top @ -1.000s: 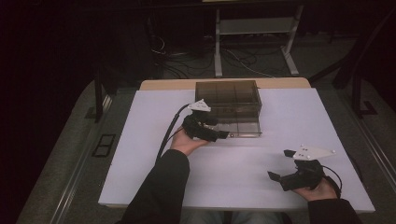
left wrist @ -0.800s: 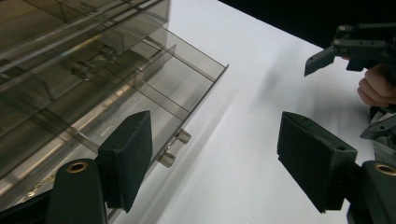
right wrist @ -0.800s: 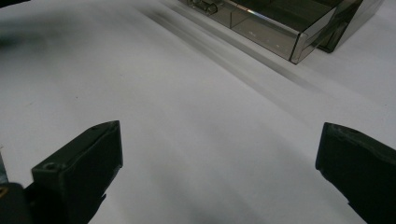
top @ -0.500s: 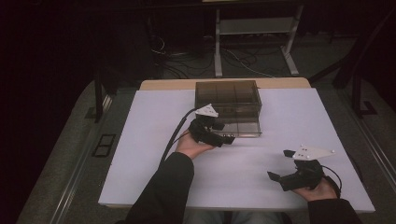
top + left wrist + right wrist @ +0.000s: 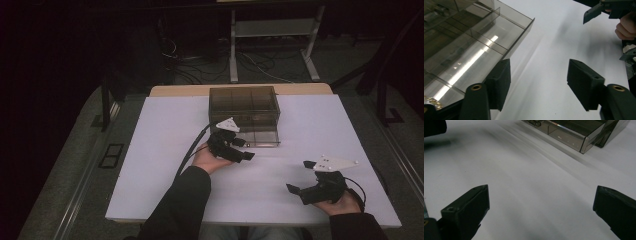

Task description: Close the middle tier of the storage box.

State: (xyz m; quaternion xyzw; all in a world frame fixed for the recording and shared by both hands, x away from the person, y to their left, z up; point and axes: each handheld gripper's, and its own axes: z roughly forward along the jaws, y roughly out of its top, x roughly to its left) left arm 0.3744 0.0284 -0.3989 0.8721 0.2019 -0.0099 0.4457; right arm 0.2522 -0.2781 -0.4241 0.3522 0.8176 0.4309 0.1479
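Left gripper (image 5: 242,150) sits just at the near front edge of the clear compartment box (image 5: 245,112) — jaws spread, having just been closing, with nothing between them. In the left gripper view, one pad (image 5: 500,82) lies close beside the box's lowest open tray (image 5: 481,55); contact cannot be confirmed. Small brass-coloured parts (image 5: 431,101) lie in a compartment beside that jaw. Right gripper (image 5: 302,180) rests well apart from the box, low over the white tabletop (image 5: 165,150) — jaws wide, empty.

Overhead forward-down; tool cameras close, sharing box (image 5: 244,116).
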